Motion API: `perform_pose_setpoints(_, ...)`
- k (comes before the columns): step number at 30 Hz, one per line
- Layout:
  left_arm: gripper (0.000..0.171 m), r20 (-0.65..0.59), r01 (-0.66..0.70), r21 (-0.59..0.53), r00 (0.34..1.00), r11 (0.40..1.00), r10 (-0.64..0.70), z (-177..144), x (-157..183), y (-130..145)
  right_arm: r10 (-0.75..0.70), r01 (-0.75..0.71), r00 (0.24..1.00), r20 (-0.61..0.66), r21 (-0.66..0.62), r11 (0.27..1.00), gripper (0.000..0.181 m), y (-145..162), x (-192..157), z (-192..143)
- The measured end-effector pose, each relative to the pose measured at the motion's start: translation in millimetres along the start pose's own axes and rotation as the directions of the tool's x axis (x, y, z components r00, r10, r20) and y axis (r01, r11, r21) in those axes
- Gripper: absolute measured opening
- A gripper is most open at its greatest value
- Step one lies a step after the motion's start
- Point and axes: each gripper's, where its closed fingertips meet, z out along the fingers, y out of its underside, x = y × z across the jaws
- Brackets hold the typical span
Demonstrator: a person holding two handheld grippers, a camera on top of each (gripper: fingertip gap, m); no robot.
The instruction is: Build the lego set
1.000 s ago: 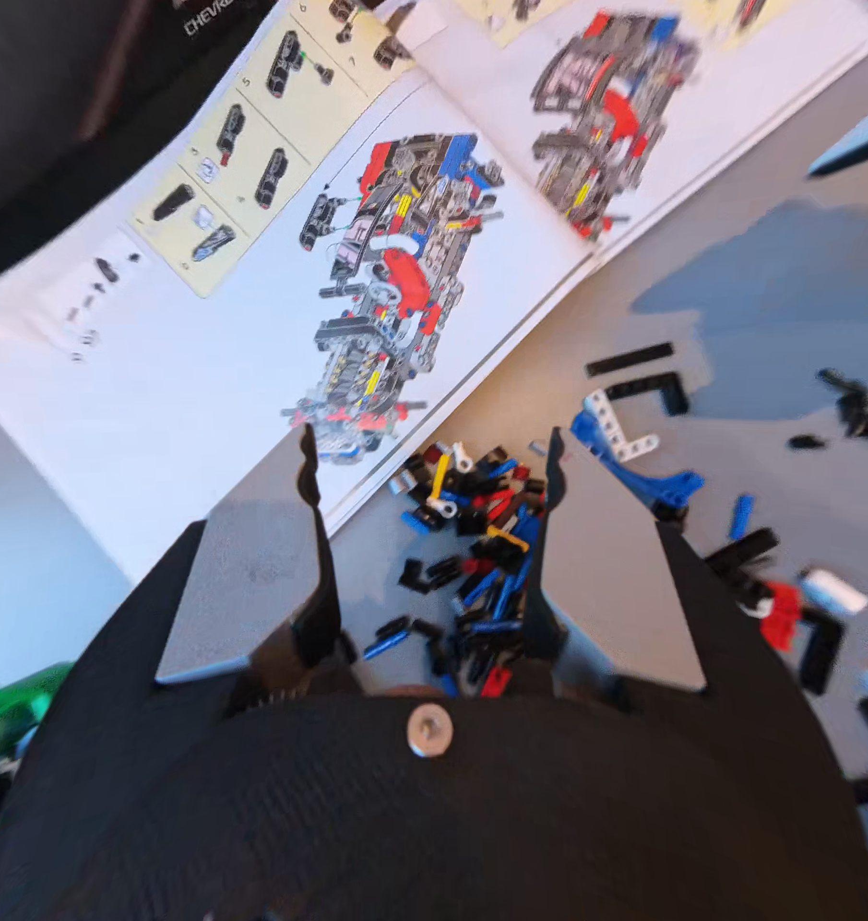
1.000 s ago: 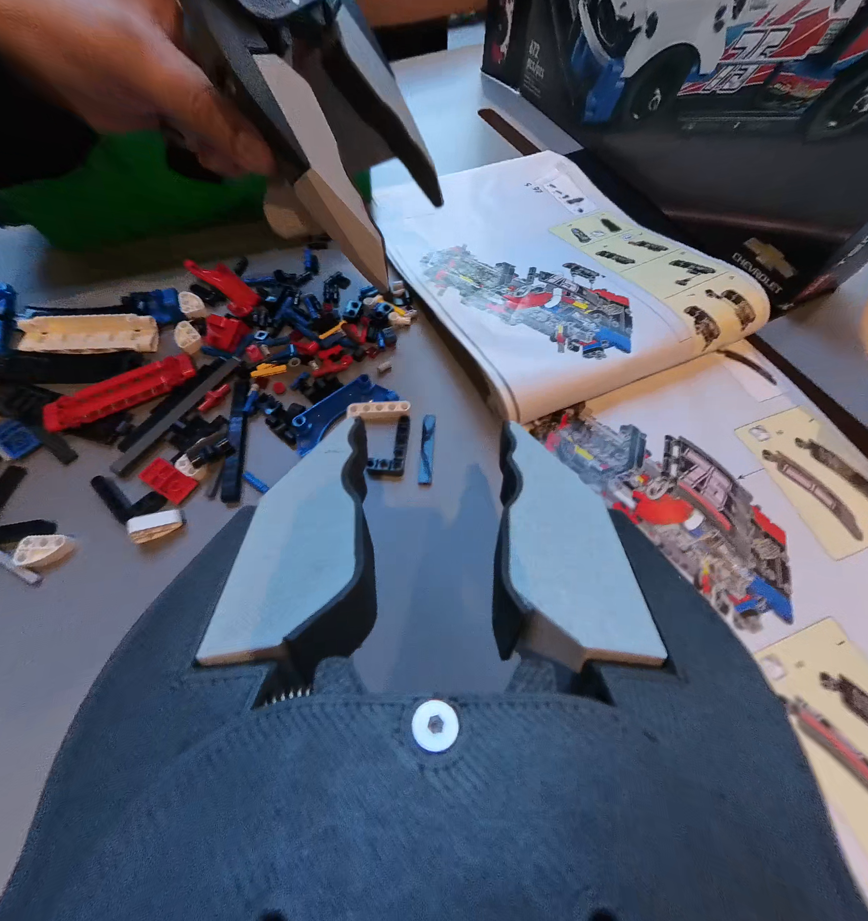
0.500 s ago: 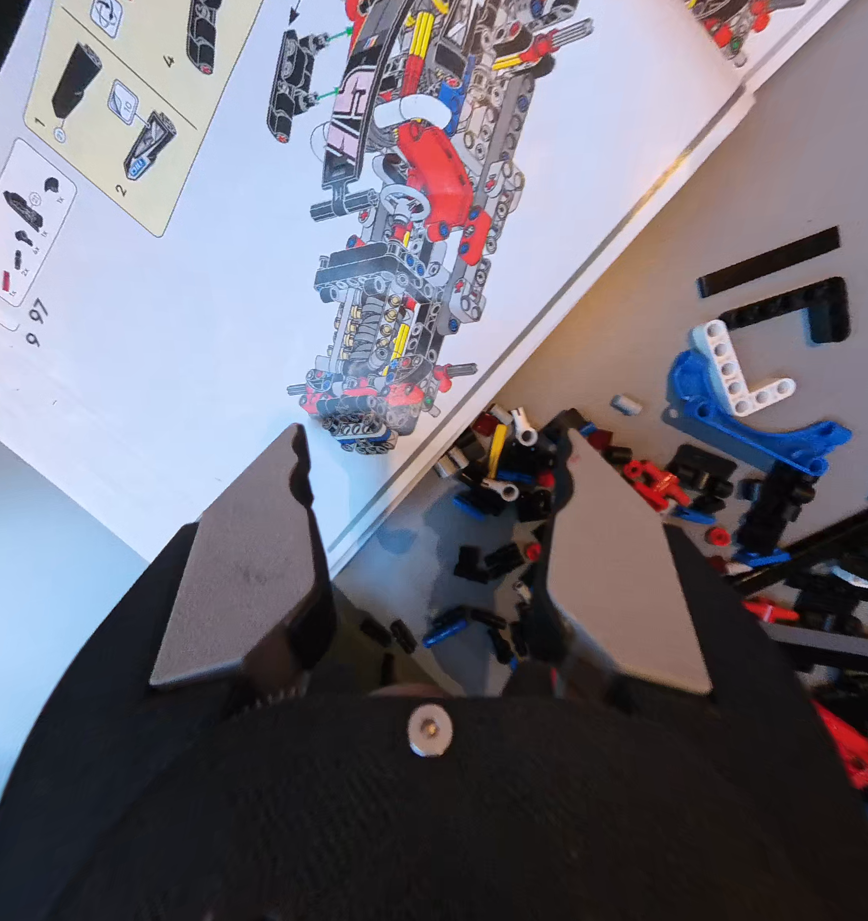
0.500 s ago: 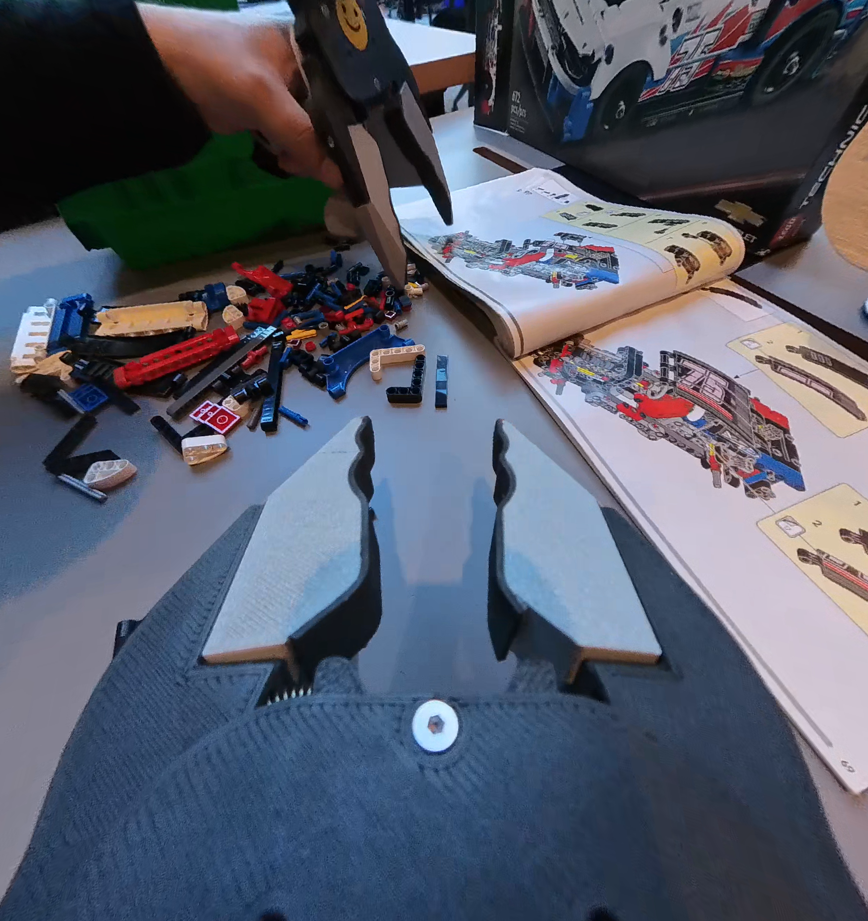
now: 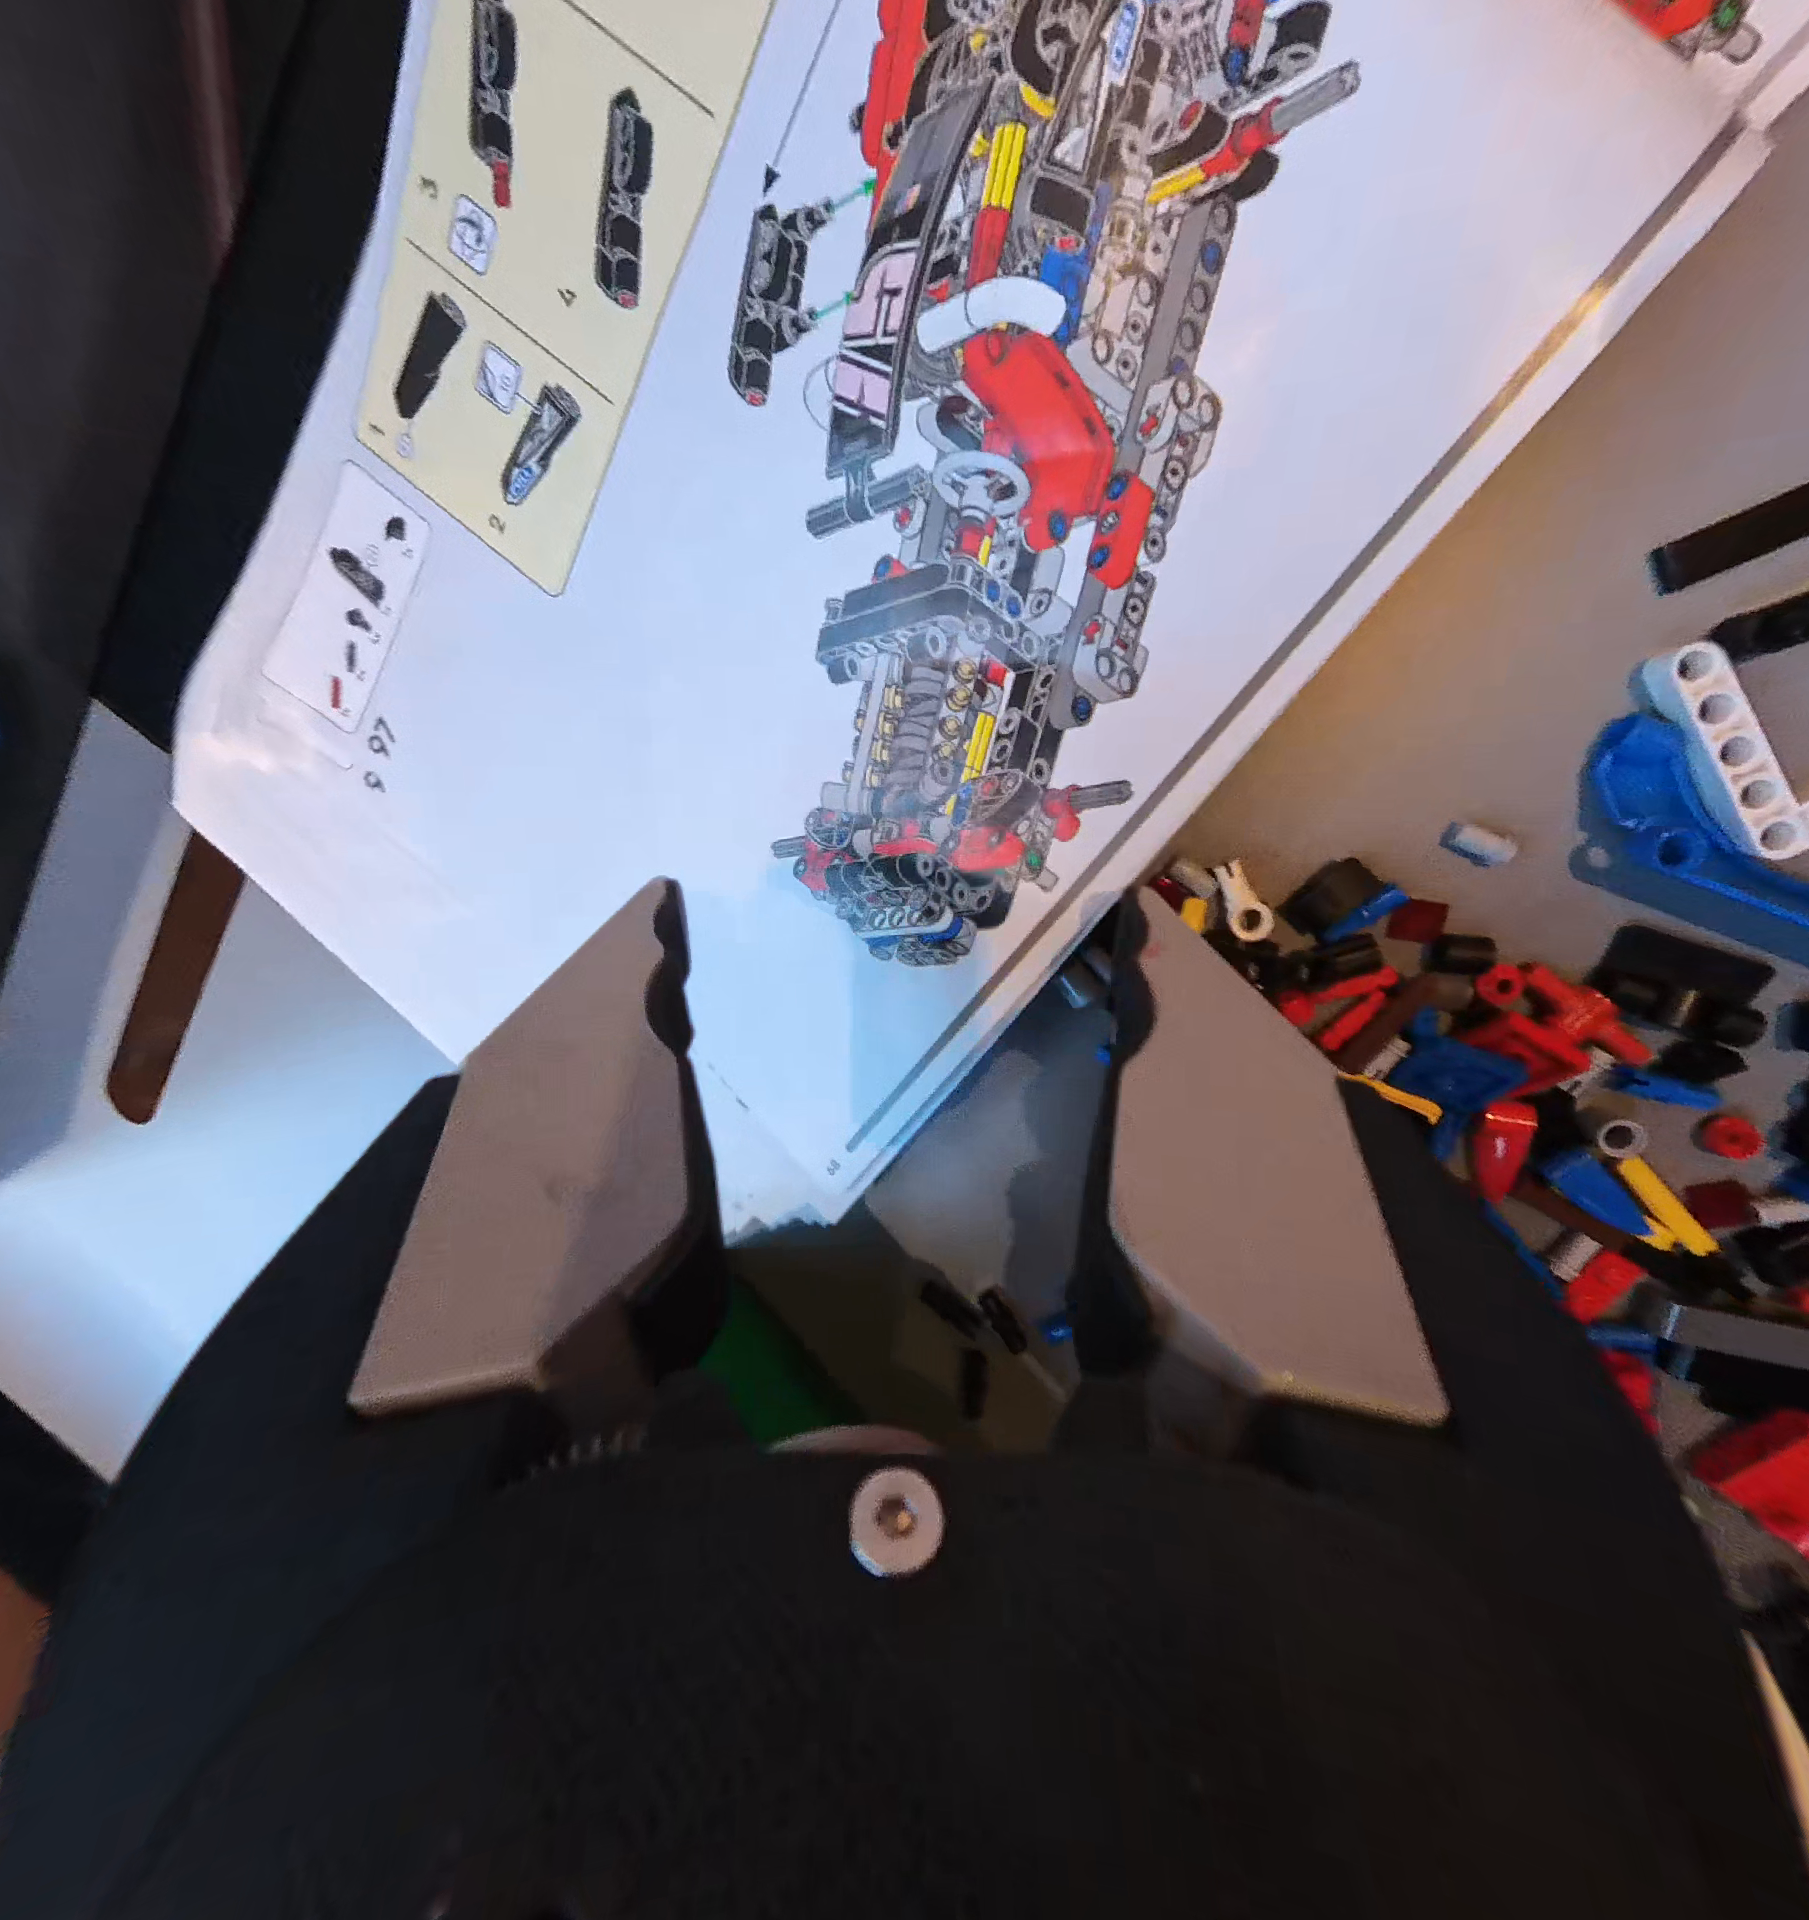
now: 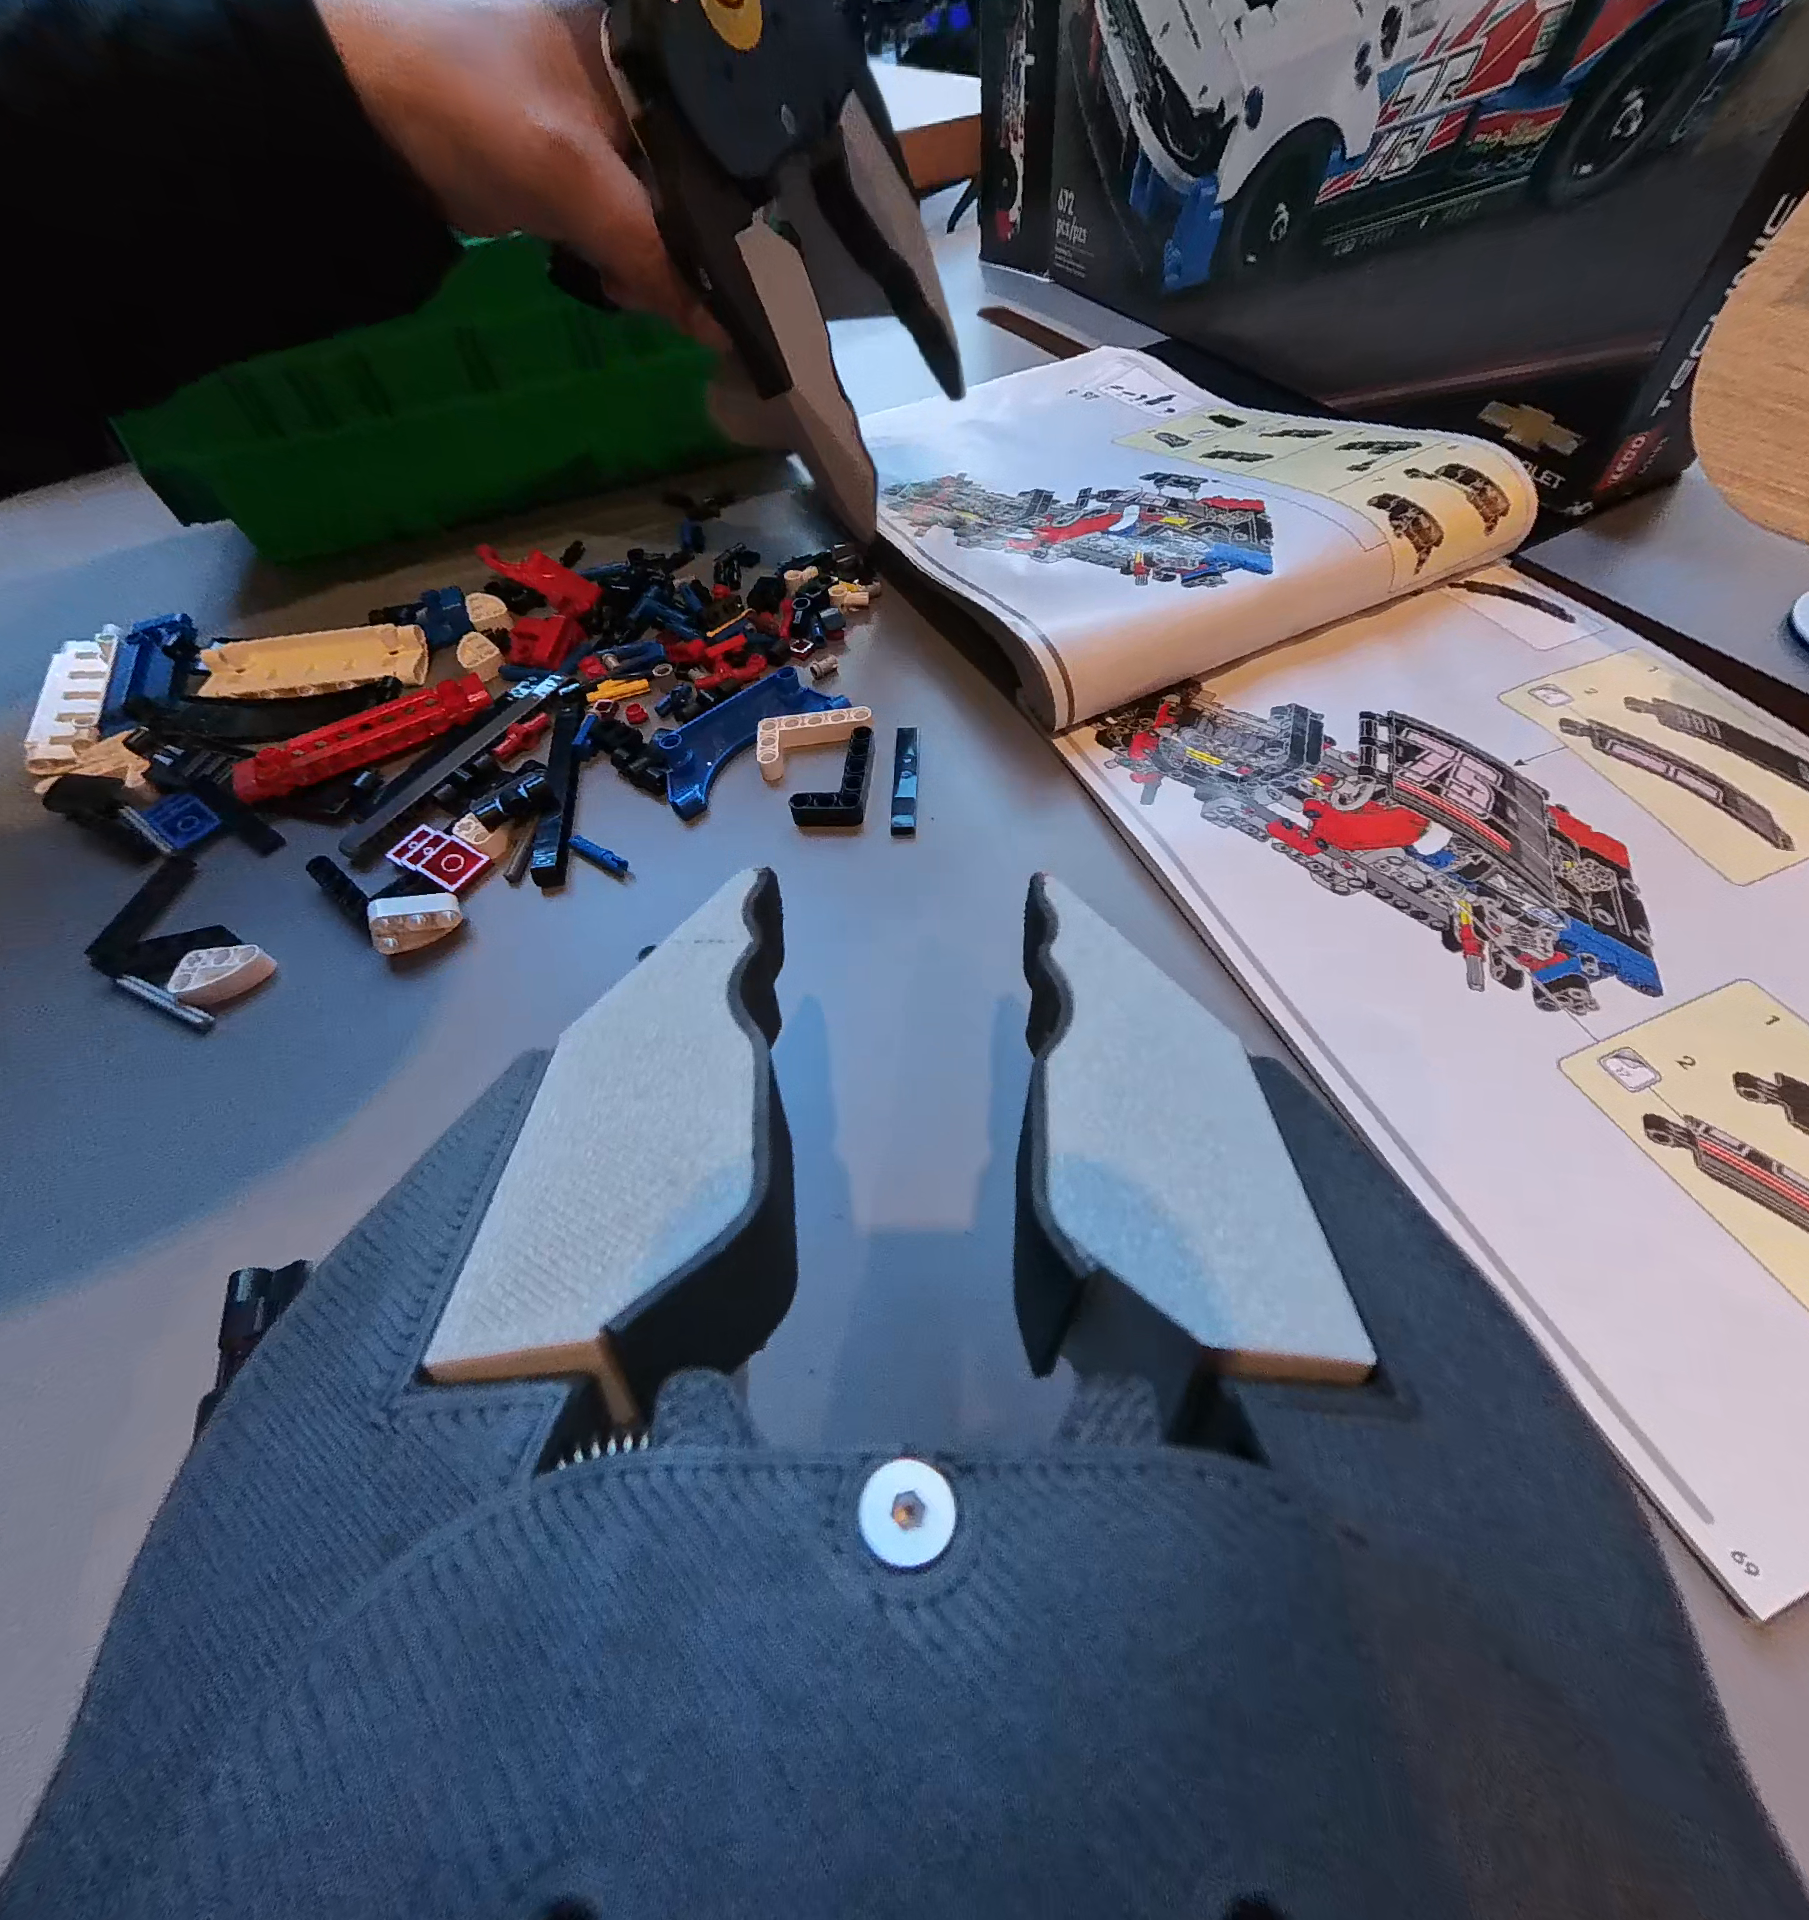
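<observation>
- Left wrist view: the table (image 5: pixel 1565 436) is a smooth grey top, and at the left edge a dark box side stands behind the booklet.
- The left gripper (image 5: pixel 900 914) hangs over the corner of the open booklet (image 5: pixel 609 748), its 2 fingers spread wide with nothing between them; 1 tip is over the white page, the other at the page edge beside the parts.
- The page shows a colour drawing of a half-built car, a yellow panel of numbered steps and a printed page number; that print is left unread.
- The pile of small parts (image 5: pixel 1482 1049), red, blue, black and yellow, lies on the table just right of the booklet, with a blue curved piece (image 5: pixel 1669 862) and a white L-shaped beam (image 5: pixel 1731 758) beyond it.
- Right wrist view: the same grey table (image 6: pixel 256 1143) reaches back to a green tray (image 6: pixel 422 426) and the dark set box (image 6: pixel 1399 187), which bears a race-car picture, a logo and lettering.
- The right gripper (image 6: pixel 900 914) is held above bare table, fingers apart and empty.
- The loose parts (image 6: pixel 484 717) are spread ahead and to the left, well apart from it.
- A hand (image 6: pixel 505 135) holds the left gripper by the booklet's curled left page.
</observation>
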Motion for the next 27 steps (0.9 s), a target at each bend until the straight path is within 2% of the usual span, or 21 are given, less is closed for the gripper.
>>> perform_pose_setpoints(6,0.078,0.042,-0.022,-0.023,0.999,0.999,0.023,-2.2,-4.0,-2.0,-0.001,0.001,1.000,-0.004,0.006,1.000,0.043,-1.7,0.7,-1.7)
perform_pose_setpoints(11,0.065,0.042,-0.046,-0.020,0.998,0.999,0.047,-3.1,-1.5,-2.2,-0.013,0.013,1.000,-0.001,-0.004,1.000,0.043,-0.3,-1.8,-0.7)
perform_pose_setpoints(21,0.014,0.072,-0.078,0.012,0.994,0.997,0.077,-4.9,-2.0,-9.6,-0.034,0.034,0.999,0.003,-0.010,0.999,0.042,0.1,-5.7,0.3)
perform_pose_setpoints(27,0.000,0.116,-0.162,-0.040,0.979,0.986,0.166,3.2,0.0,-2.4,-0.037,0.037,0.999,0.003,-0.012,0.999,0.042,0.3,-6.0,0.4)
